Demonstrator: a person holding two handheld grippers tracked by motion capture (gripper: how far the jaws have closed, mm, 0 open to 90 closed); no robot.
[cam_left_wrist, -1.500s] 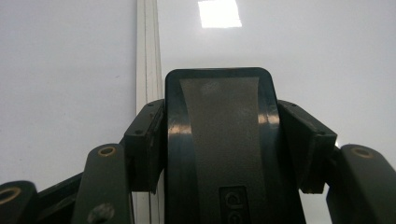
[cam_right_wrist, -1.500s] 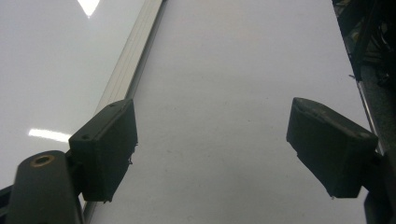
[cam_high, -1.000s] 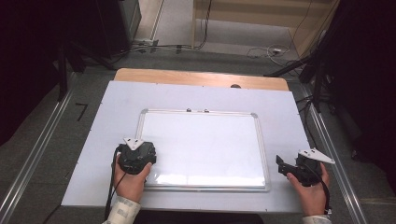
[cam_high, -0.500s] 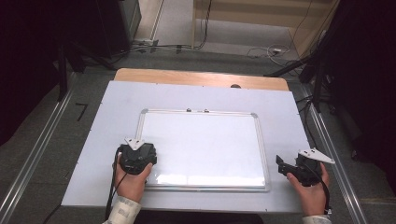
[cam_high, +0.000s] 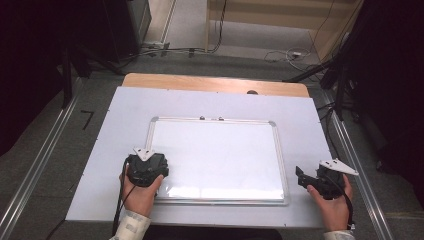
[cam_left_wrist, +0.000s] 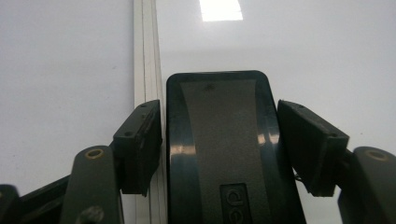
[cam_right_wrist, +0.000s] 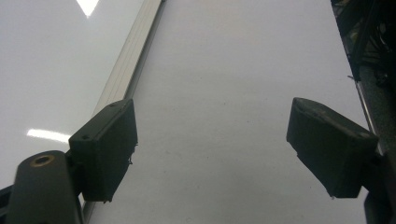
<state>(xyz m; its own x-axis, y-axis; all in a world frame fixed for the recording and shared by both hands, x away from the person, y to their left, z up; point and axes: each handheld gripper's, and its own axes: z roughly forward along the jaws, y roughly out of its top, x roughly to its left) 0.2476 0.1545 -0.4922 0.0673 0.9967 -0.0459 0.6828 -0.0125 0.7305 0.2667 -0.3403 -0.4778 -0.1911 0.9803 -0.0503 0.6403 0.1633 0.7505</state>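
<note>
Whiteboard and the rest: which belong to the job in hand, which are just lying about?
In hand: black rectangular eraser between the left gripper's jaws, which have just been opening; white metal-framed whiteboard.
Lying about: cables on the floor; wooden board at the table's far edge.

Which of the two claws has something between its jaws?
The left claw: its jaws, which have just been opening, flank a dark eraser; the right claw is empty.
</note>
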